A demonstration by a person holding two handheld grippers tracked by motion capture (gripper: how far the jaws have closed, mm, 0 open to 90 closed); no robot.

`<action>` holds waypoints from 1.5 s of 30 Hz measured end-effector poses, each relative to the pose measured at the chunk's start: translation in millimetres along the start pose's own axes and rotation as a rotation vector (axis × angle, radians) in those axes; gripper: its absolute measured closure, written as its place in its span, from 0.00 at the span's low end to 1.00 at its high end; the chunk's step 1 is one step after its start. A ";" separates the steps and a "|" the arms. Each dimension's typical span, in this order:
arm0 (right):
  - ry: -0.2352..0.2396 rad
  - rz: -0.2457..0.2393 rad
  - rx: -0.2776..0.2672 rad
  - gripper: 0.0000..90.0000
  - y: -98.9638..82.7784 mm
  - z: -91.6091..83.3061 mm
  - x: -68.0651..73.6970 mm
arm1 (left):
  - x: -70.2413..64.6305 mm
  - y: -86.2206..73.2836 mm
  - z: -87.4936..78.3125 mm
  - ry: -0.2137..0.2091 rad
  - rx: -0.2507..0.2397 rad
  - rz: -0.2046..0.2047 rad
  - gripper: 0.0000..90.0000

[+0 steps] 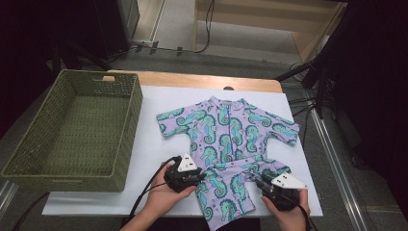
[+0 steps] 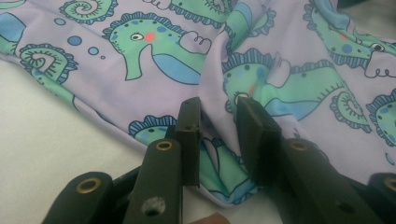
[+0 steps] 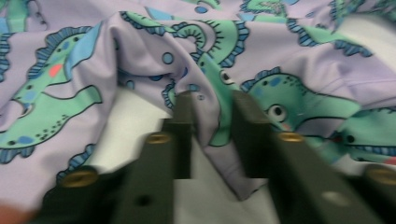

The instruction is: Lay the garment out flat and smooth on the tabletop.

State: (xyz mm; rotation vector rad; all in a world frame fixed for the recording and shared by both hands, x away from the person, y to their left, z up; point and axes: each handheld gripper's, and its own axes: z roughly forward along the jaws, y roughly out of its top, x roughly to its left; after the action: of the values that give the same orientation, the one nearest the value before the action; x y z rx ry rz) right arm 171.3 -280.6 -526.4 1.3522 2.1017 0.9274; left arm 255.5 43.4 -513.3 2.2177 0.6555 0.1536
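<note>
While the child's seahorse-print swimsuit (image 1: 226, 144) lies spread flat on the white tabletop (image 1: 159, 144), collar toward the far edge and legs toward the person, its long axis runs near to far. From the high view, both tools sit at the near end of that axis: the left hand-held gripper (image 1: 199, 177) at the left leg and the right hand-held gripper (image 1: 262, 185) at the right leg, which already looks folded across. So the garment stretches away from both hands, and a fold would, I judge, carry the near hem toward the far collar. An empty green woven basket (image 1: 72, 130) stands to the left, well apart from the cloth, nearer the left hand.

Seen in the left gripper view, the jaws stand close together with a raised ridge of swimsuit (image 2: 215, 116) fabric pinched between them; the pads appear to press on that fold, so this tool grips the cloth near its hem.

Across in the right gripper view, which is somewhat blurred, a pleat of the swimsuit (image 3: 210, 107) runs down between the jaws, lifted off the white surface beneath. These jaws also seem clamped on the cloth, though the blur leaves contact less certain.
</note>
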 end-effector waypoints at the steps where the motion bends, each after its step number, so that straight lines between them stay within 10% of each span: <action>1: -0.004 -0.004 -0.002 0.91 0.4 -0.4 0.0 | 0.2 0.3 0.0 0.000 0.002 0.000 0.77; 9: 0.092 0.033 -0.032 0.98 -2.6 -30.0 2.4 | 0.4 -0.1 -1.9 0.025 -0.021 -0.007 0.90; 19: 0.270 -0.013 -0.042 0.97 -11.6 -71.5 44.5 | -0.4 0.5 -10.6 0.009 -0.055 -0.021 0.91; 25: 0.260 0.027 -0.021 0.96 -12.7 -62.6 33.2 | -19.8 0.8 -31.6 0.002 -0.081 -0.001 0.65; 35: 0.252 -0.026 0.071 0.56 2.9 -25.1 56.0 | -33.1 -14.4 -25.9 -0.034 -0.022 0.006 0.60; 40: 0.127 -0.088 0.085 0.79 2.1 -15.5 65.9 | -37.2 -13.7 -19.2 -0.027 -0.003 0.023 0.59; 45: 0.183 -0.073 0.097 0.93 0.1 -24.0 65.0 | -34.0 -11.1 -24.8 -0.023 -0.029 0.015 0.59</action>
State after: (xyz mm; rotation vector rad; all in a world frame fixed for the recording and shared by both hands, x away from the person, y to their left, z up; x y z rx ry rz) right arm 128.5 -228.0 -512.3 1.2699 2.3450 0.9622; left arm 214.0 49.0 -501.3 2.1938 0.6201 0.1436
